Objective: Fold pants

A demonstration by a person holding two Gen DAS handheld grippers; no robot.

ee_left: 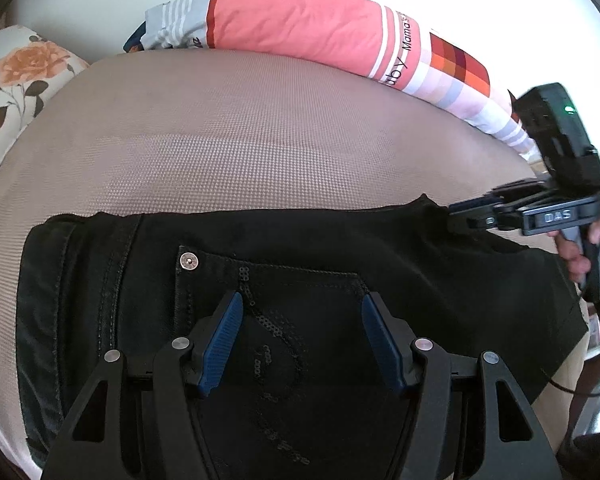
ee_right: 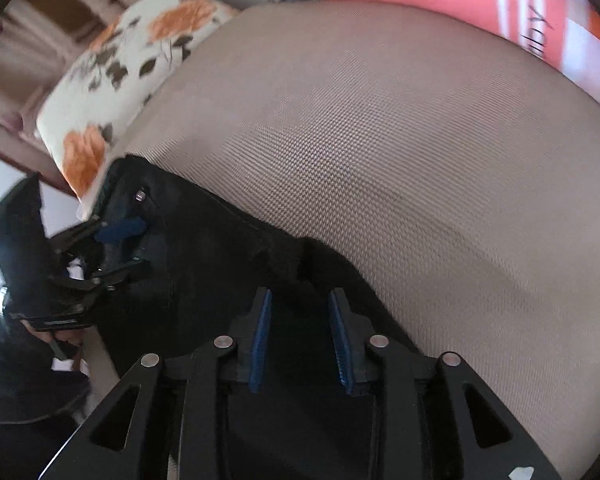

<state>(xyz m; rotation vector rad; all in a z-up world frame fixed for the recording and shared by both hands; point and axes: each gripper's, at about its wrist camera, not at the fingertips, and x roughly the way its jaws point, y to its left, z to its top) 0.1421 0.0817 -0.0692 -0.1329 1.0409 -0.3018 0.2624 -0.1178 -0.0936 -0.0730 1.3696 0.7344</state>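
The black pants (ee_left: 380, 248) lie folded across the near part of the tan mattress (ee_left: 259, 140), under both my tools. My left tool (ee_left: 302, 340) hangs wide over the sequined back pocket (ee_left: 283, 292), holding nothing. My right tool (ee_right: 300, 340), narrower, holds nothing above the pants' far edge; it reads "DAS". The pink pillow (ee_left: 300, 24) reads "Mama".

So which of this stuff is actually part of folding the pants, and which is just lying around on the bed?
Part of the job:
- black pants, spread on the bed
- left gripper, open above the back pocket
- right gripper, open over the pants' edge

Just lying about:
- floral pillow
- pink striped cushion
- beige bed cover
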